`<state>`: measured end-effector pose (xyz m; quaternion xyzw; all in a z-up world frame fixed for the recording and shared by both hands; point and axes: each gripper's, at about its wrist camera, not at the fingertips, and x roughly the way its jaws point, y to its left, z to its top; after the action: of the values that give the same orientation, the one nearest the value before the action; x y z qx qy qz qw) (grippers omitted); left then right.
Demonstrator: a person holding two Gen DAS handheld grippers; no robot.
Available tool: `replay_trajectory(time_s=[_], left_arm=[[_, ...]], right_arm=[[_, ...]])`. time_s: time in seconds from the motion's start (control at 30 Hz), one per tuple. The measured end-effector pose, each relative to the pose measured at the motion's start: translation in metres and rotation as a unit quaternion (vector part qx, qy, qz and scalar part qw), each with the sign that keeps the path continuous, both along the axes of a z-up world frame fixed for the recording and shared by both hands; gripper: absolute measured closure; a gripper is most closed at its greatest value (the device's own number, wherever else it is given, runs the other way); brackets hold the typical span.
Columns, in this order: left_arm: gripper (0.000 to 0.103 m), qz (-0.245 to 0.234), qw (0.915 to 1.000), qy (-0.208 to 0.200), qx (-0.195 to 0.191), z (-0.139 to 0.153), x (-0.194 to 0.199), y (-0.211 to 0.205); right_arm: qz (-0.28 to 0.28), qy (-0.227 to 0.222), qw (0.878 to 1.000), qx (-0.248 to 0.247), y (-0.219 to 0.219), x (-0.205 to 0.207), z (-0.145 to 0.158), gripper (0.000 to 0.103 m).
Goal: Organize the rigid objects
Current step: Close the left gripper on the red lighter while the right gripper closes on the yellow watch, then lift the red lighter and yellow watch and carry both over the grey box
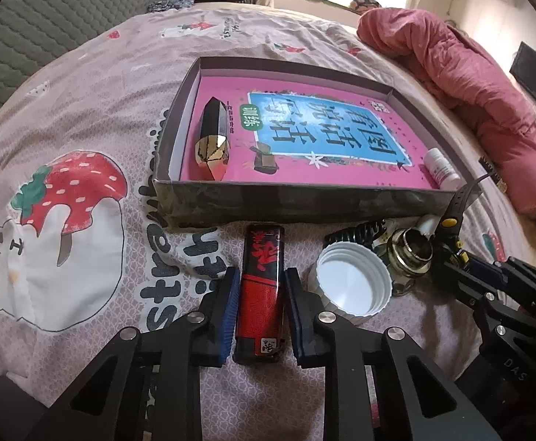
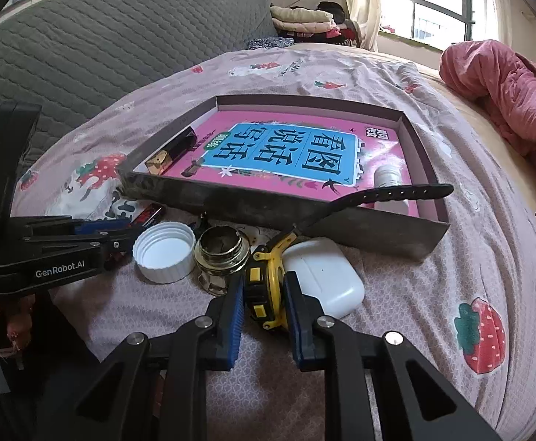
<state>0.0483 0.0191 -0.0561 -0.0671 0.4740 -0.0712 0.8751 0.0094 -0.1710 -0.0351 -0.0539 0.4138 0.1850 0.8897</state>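
A red and black lighter [image 1: 260, 290] lies on the bedspread in front of the shallow box [image 1: 268, 198]. My left gripper [image 1: 262, 275] is shut on the lighter, its blue pads pressed against both long sides. A yellow and black wristwatch [image 2: 262, 286] lies between a glass jar [image 2: 222, 253] and a white earbud case [image 2: 323, 275]. Its strap [image 2: 396, 193] sticks up over the box wall. My right gripper [image 2: 264, 281] is shut on the watch body. The box holds a pink book [image 1: 304, 121], a faceted black and gold piece [image 1: 212, 139] and a small white bottle [image 1: 442, 172].
A white screw cap [image 1: 352, 286] lies open side up right of the lighter, with a black comb [image 1: 356, 235] behind it. A pink quilt [image 1: 488, 92] is heaped at the right. A grey padded headboard [image 2: 102, 55] stands at the left. Folded clothes [image 2: 304, 18] are piled by the window.
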Motion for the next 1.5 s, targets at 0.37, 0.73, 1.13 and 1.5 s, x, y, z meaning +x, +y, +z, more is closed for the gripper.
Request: replay_trajectory(time_s=[0.37, 0.73, 1.13, 1.5], left_arm=[[0.079, -0.001, 0.9991, -0.036, -0.022, 0.018, -0.007, 0.004], [0.079, -0.004, 0.9987, -0.045, -0.025, 0.024, -0.012, 0.005], [0.094, -0.021, 0.9973, -0.067, -0.02, 0.037, -0.021, 0.001], [0.094, -0.007, 0.9977, -0.006, -0.067, 0.013, -0.009, 0.013]], right_arm=[[-0.015, 0.009, 0.999, 0.03, -0.011, 0.0, 0.007, 0.083], [-0.021, -0.001, 0.999, 0.025, -0.012, -0.003, 0.011, 0.084], [-0.024, -0.026, 0.999, 0.019, -0.012, -0.013, 0.025, 0.085], [-0.024, -0.025, 0.999, 0.017, -0.011, -0.011, 0.023, 0.086]])
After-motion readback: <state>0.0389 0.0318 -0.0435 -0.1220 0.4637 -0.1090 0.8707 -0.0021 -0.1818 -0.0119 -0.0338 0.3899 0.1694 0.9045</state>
